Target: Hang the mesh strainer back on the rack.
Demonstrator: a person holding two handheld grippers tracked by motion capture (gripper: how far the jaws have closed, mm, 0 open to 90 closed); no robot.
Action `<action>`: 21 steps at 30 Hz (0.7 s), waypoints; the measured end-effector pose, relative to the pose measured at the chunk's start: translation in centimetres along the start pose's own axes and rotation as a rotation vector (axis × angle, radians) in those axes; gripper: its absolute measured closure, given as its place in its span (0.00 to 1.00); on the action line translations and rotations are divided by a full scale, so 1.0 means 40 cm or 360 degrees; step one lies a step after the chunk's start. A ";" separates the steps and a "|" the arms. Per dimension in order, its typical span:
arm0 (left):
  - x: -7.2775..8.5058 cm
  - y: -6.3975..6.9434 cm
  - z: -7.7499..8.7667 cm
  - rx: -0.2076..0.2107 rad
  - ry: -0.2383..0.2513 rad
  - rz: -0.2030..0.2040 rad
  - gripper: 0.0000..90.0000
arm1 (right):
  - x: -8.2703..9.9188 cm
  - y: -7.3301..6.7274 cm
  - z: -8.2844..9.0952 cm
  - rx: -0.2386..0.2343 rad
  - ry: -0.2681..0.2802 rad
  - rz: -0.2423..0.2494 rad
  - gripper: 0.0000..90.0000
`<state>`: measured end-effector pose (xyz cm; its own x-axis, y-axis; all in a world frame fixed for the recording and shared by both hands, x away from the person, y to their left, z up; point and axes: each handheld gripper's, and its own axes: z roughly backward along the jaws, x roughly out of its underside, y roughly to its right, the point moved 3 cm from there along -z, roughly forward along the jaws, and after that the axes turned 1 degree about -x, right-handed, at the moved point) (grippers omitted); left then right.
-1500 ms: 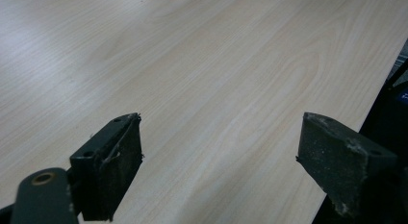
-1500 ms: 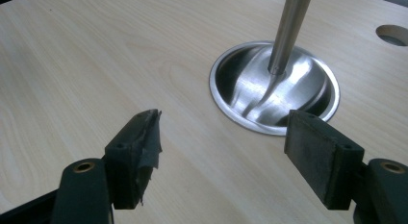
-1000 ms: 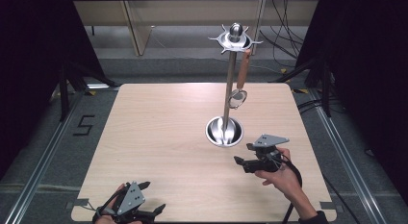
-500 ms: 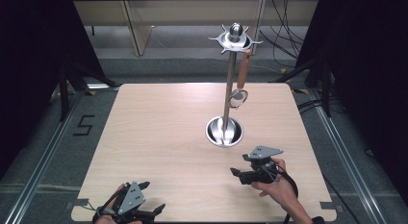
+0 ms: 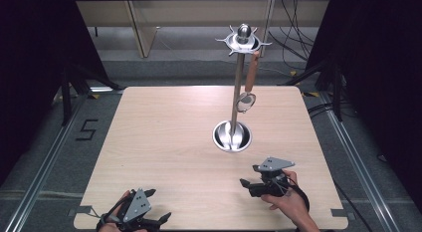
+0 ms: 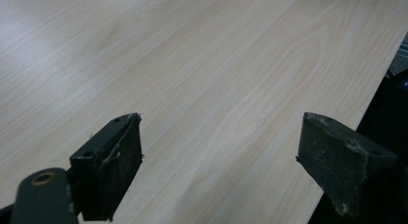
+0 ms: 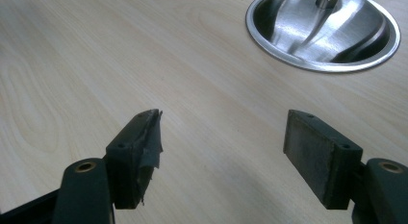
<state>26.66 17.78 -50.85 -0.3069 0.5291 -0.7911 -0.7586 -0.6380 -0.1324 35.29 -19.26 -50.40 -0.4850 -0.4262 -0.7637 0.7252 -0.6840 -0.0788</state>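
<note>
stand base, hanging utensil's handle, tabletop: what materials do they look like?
Stand base: polished metal, likely stainless steel; mirror-like streaked reflections. Utensil handle: reddish-brown and matte, probably wood, too small to be sure. Tabletop: pale wood or wood-look laminate; printed-looking grain under a smooth, slightly glossy sheen.

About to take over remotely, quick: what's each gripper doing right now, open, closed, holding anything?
Left gripper: open, holding nothing, above bare table.
Right gripper: open, holding nothing, near the stand's steel base.
</note>
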 end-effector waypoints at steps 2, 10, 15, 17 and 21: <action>0.000 0.001 0.001 0.0002 0.0002 -0.0003 0.17 | 0.005 -0.003 0.001 0.0004 0.0005 -0.0021 0.33; -0.001 0.000 0.000 0.0005 0.0005 0.0009 0.17 | 0.020 -0.012 0.007 -0.0011 -0.0021 -0.0014 0.33; -0.002 -0.002 0.003 0.0016 -0.0007 -0.0004 0.17 | 0.030 -0.018 0.012 -0.0038 -0.0035 -0.0002 0.33; -0.001 0.002 0.001 0.0016 0.0009 0.0028 0.17 | 0.035 -0.022 0.016 -0.0043 -0.0037 0.0002 0.33; -0.001 -0.003 0.001 0.0024 0.0000 0.0020 0.17 | 0.041 -0.028 0.024 -0.0060 -0.0050 -0.0021 0.33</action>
<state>26.74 17.86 -50.77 -0.3163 0.5213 -0.7926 -0.7632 -0.6361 -0.1138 33.22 -19.78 -50.97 -0.5092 -0.4363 -0.7419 0.7364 -0.6670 -0.1131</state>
